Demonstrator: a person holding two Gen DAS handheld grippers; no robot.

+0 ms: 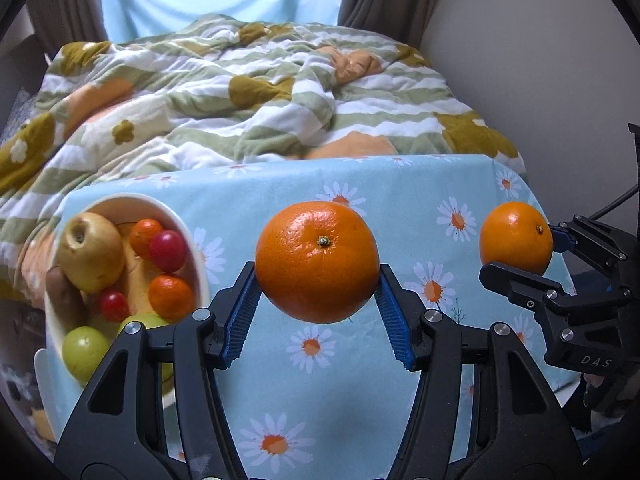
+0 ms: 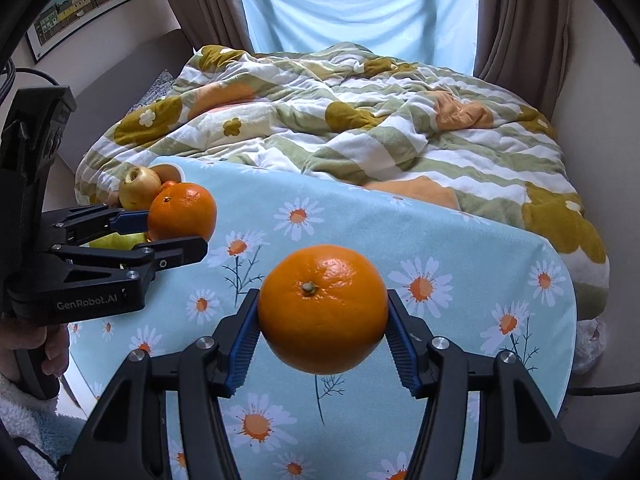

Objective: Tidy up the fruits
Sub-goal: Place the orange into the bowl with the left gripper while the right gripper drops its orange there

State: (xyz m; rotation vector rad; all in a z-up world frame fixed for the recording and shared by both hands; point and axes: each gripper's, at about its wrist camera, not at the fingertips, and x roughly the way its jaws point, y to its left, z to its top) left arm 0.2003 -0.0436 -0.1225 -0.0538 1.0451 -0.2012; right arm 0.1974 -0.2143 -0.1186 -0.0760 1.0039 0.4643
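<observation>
My left gripper (image 1: 318, 280) is shut on an orange (image 1: 317, 261) and holds it above the daisy-print table (image 1: 400, 200). My right gripper (image 2: 323, 318) is shut on a second orange (image 2: 322, 309), also held above the table. In the left wrist view the right gripper (image 1: 520, 250) with its orange (image 1: 516, 238) shows at the right. In the right wrist view the left gripper (image 2: 176, 226) with its orange (image 2: 182, 212) shows at the left. A white bowl (image 1: 188, 232) at the table's left holds a yellow apple (image 1: 91, 251), small oranges, red tomatoes and green fruits.
The table (image 2: 460, 248) has a light blue cloth with daisies. Behind it lies a bed with a rumpled striped flower blanket (image 1: 240, 92). Curtains and a window stand at the back. The bowl of fruit (image 2: 140, 188) sits at the table's far left corner.
</observation>
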